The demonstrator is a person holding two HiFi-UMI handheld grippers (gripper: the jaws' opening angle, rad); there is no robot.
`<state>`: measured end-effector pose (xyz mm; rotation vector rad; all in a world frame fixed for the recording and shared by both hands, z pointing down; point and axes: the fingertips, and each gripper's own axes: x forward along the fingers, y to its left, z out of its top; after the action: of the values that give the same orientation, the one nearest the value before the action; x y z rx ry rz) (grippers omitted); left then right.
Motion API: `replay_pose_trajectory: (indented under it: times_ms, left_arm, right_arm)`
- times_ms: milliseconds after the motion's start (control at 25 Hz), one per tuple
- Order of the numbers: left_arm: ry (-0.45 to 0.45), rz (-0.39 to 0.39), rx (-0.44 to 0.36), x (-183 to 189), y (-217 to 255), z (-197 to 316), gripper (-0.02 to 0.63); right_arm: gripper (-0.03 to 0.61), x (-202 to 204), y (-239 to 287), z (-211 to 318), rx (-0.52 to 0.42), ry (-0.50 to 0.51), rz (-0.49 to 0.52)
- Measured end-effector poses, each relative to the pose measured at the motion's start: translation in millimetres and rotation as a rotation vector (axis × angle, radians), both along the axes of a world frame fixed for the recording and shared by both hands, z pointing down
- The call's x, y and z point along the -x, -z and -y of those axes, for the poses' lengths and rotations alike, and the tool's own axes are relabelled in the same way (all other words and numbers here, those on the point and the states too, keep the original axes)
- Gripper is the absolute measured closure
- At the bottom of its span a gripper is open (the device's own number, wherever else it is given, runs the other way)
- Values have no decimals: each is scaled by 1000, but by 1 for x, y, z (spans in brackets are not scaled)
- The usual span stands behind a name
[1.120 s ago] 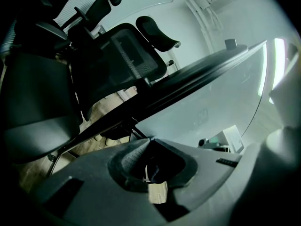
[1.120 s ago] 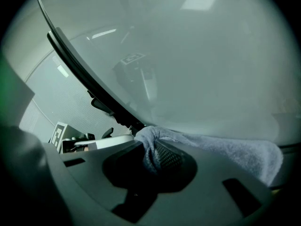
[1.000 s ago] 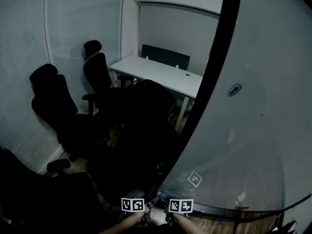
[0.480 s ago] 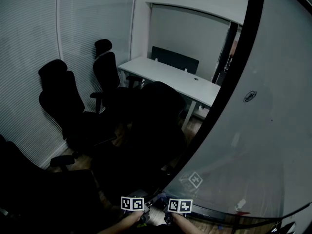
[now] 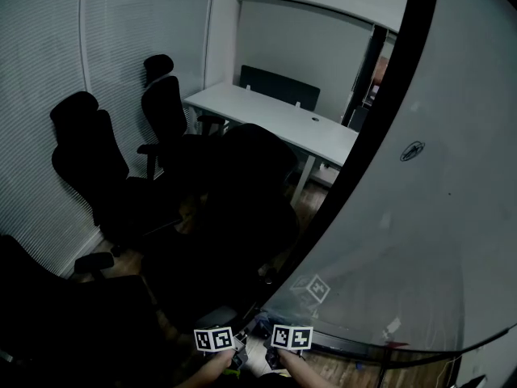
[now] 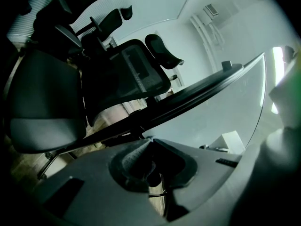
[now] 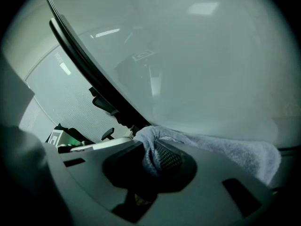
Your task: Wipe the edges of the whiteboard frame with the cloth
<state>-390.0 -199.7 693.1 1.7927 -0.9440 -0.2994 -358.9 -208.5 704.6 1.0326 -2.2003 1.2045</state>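
The whiteboard point(image 5: 420, 217) fills the right of the head view, and its black frame edge point(image 5: 367, 128) curves from the top right down to the bottom centre. Both grippers are low in that view, side by side near the frame's lower end. My right gripper point(image 5: 271, 356) is shut on a pale grey cloth point(image 7: 221, 149), which bunches between the jaws and trails right below the board surface; the black frame point(image 7: 89, 74) runs just ahead of it. My left gripper point(image 6: 149, 144) is shut with nothing in it, and the frame point(image 6: 197, 95) crosses just beyond its tips.
Black office chairs point(image 5: 89, 160) stand left of the board along a wall of blinds point(image 5: 48, 71). A large dark chair point(image 5: 242, 208) is close to the frame. A white desk point(image 5: 275, 115) with a dark panel stands behind.
The head view has swung, so the room and frame shifted slightly left and down. Both grippers stay together at the bottom, a little lower and further left.
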Motion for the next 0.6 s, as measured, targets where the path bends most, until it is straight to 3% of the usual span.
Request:
replay_pose_trajectory:
  times_ms: [240,600]
  left_arm:
    - [39,-24,-44,-9,9,-15,581]
    - [107,-77,-134,-24,22,-61,581]
  right_arm:
    - [511,-6,10,-16,-40,14,41]
    - [511,-21,23,-62,-69,45,197]
